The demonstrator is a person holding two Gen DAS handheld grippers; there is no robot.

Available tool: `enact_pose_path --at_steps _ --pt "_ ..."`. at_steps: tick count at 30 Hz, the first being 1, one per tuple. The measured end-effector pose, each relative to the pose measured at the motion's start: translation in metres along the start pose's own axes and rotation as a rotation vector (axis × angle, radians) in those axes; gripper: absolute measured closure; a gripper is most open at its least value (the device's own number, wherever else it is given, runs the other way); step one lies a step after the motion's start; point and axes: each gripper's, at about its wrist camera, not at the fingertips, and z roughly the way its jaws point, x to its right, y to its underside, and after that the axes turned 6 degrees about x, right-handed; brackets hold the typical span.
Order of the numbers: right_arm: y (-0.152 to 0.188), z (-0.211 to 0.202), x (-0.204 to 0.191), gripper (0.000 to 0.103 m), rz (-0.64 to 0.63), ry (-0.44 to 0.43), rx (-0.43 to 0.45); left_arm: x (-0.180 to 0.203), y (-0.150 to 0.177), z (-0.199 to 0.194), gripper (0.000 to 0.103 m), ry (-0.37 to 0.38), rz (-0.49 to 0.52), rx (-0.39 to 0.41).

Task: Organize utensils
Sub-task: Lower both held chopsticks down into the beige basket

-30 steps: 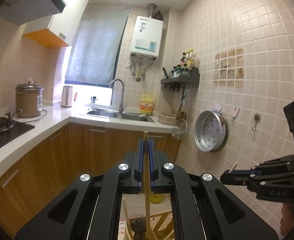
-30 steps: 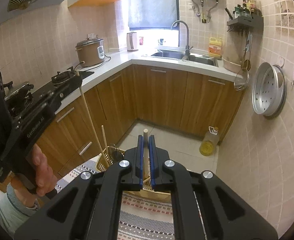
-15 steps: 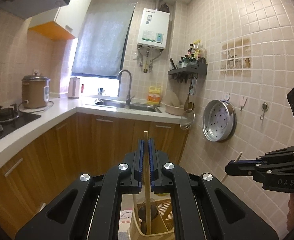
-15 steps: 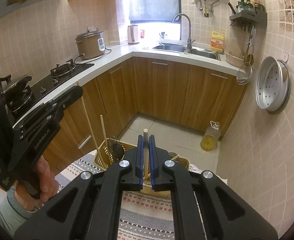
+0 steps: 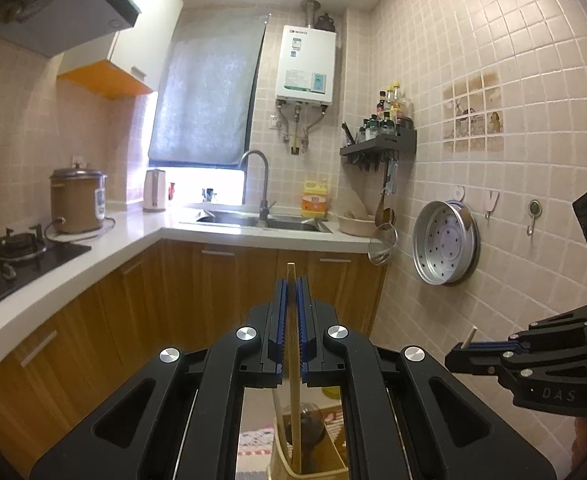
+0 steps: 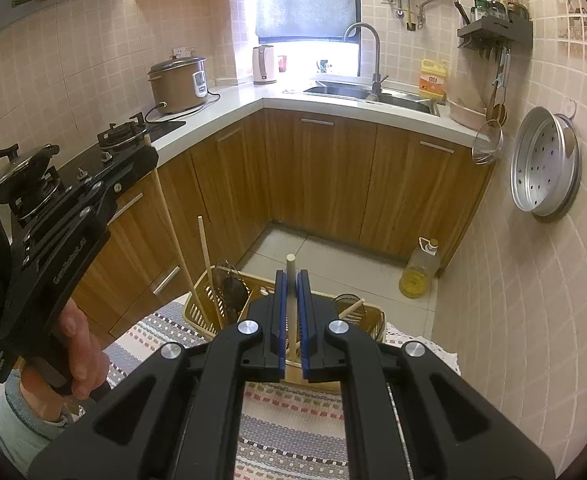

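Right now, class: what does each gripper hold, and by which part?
The left gripper pinches a flat wooden utensil handle just below its top end. The right gripper pinches a round wooden stick near its top.

two pale wooden chopsticks stand near upright, lower ends in the tan slotted basket.

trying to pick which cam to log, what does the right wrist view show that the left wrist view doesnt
Only the right wrist view shows the oil bottle on the floor, the striped cloth and the hand gripping the left gripper. Only the left wrist view shows the wall hook and the whole water heater. Both show the yellow utensil basket, the sink, the hanging steamer tray, and each gripper, including the right gripper, shut on a wooden stick.
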Motion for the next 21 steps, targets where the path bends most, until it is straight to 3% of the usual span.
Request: enact_pose_path --at_steps 21 --pt "0.008 0.003 -0.006 0.099 -0.015 0.032 -0.015 0.003 0.015 0.004 0.099 -0.009 0.031 -0.024"
